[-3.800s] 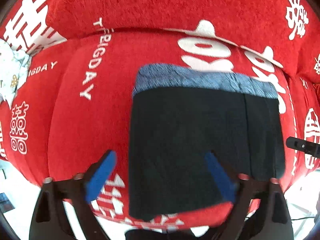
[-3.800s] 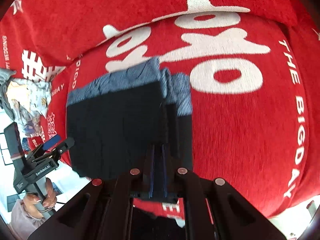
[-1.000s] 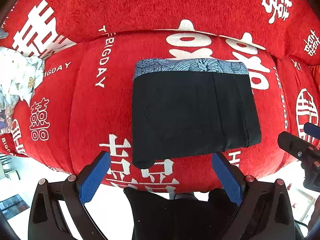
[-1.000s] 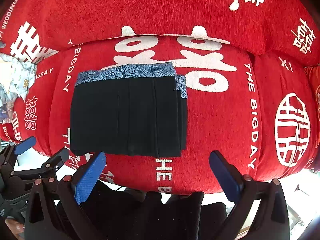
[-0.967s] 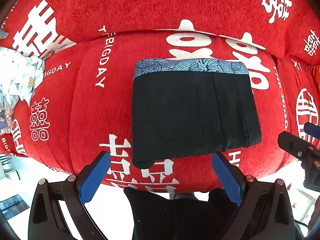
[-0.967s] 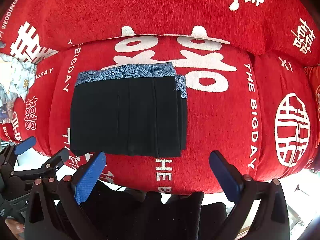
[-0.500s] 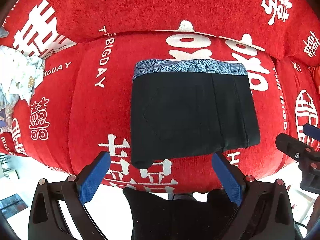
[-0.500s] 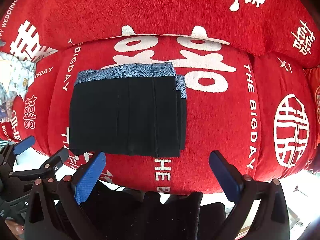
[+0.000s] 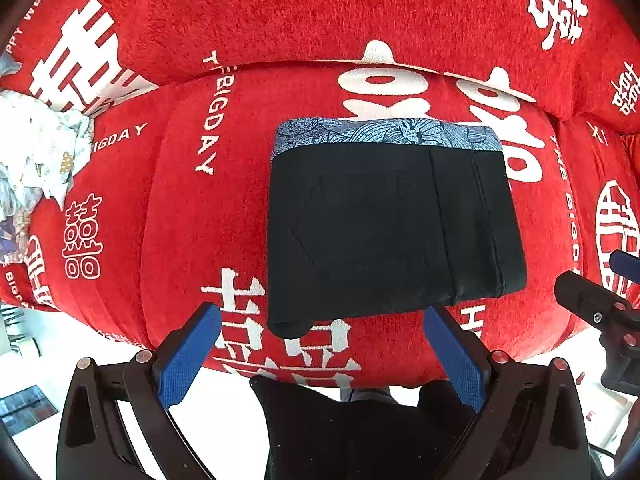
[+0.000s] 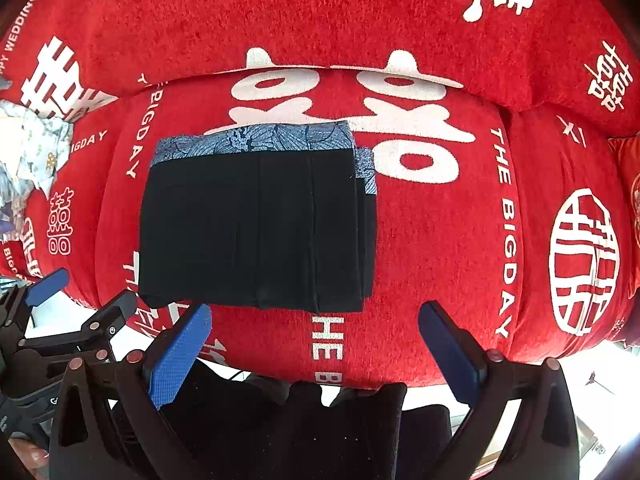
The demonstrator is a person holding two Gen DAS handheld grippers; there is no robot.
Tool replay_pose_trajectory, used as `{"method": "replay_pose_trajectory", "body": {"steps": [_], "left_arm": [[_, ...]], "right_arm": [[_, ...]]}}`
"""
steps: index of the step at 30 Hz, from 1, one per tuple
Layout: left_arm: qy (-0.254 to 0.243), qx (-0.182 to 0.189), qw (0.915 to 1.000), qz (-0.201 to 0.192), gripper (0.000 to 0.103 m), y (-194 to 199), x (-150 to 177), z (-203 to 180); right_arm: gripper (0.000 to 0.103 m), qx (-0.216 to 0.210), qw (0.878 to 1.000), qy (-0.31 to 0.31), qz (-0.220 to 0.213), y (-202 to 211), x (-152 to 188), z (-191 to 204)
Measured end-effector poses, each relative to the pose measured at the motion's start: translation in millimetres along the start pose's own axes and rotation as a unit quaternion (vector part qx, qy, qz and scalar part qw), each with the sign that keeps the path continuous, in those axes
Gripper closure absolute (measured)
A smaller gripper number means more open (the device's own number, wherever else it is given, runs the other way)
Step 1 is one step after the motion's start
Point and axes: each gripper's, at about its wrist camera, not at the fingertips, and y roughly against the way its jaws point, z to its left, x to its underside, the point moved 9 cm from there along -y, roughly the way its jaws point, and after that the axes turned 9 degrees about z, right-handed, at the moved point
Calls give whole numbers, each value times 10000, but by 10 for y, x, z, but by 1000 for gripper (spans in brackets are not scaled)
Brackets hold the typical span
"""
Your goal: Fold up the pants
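Note:
The black pants [image 9: 392, 236] [image 10: 256, 228] lie folded into a flat rectangle on the red sofa seat [image 9: 180, 208] [image 10: 440, 232], with a blue patterned band [image 9: 384, 136] [image 10: 256, 140] along the far edge. My left gripper [image 9: 320, 324] is open, held back off the seat's front edge with nothing between its blue pads. My right gripper [image 10: 314, 320] is open too, held back and slightly right of the pants, empty. Each gripper shows at the side of the other's view, the right gripper [image 9: 600, 304] and the left gripper [image 10: 60, 312].
The sofa backrest [image 9: 320, 12] rises behind the seat. A pale crumpled cloth [image 9: 36, 152] [image 10: 28, 148] lies at the far left of the seat. Dark clothing of the person [image 9: 360, 428] fills the space below the seat edge. White floor [image 9: 48, 340] shows at lower left.
Since 3.8 s ago the right gripper let go of the pants and opened, and both grippers pulled back from the seat. Over the last second almost nothing has moved.

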Motion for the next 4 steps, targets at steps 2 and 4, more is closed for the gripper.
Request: {"method": "replay_pose_trajectory", "body": {"steps": [2, 4], "left_arm": [[-7, 10, 10000, -31, 2, 5, -4, -2], [-28, 56, 10000, -37, 2, 9, -9, -15]], "right_arm": [[0, 11, 10000, 11, 6, -2, -7, 4], [0, 8, 10000, 5, 3, -2, -3, 6]]}}
